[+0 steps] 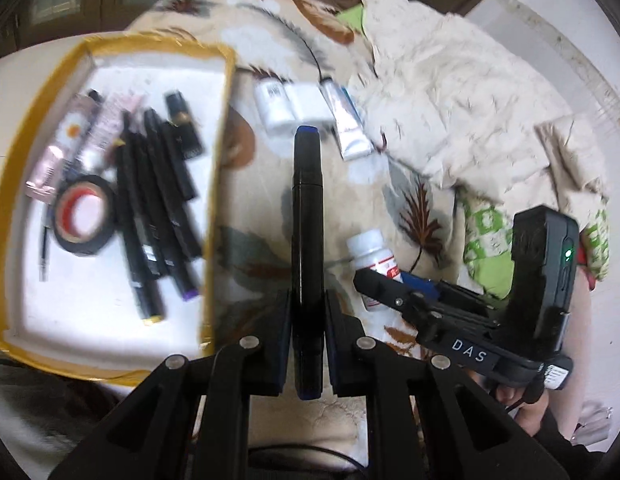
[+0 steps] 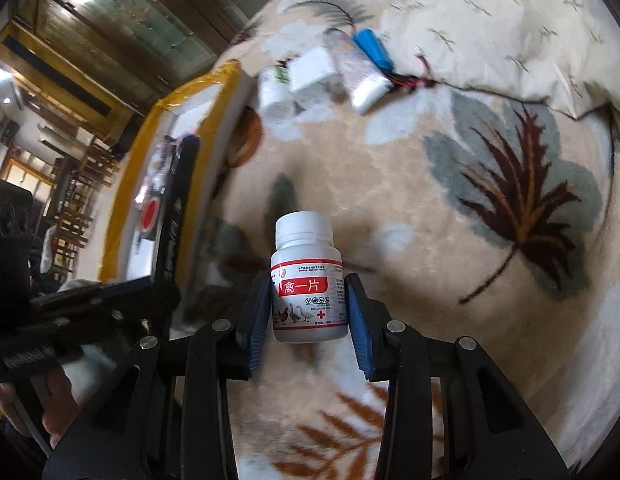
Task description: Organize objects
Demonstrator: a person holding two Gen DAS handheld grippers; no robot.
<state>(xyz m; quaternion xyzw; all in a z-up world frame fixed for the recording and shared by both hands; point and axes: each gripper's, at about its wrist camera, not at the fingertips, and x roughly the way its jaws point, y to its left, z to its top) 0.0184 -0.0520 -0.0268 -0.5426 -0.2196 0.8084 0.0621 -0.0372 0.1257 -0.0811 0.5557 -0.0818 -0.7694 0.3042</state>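
Two hand-held grippers, both closed: left clamped on marker beside tray; right pinching bottle above blanket

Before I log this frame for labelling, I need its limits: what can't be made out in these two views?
- Left wrist view: labels on the tubes in the yellow-rimmed box are motion-blurred.
- Right wrist view: the box interior is mostly hidden behind its own wall and the black marker.
- Left wrist view: the white bottle is partly covered by the right gripper.
- Right wrist view: the bottle's small print is too small.
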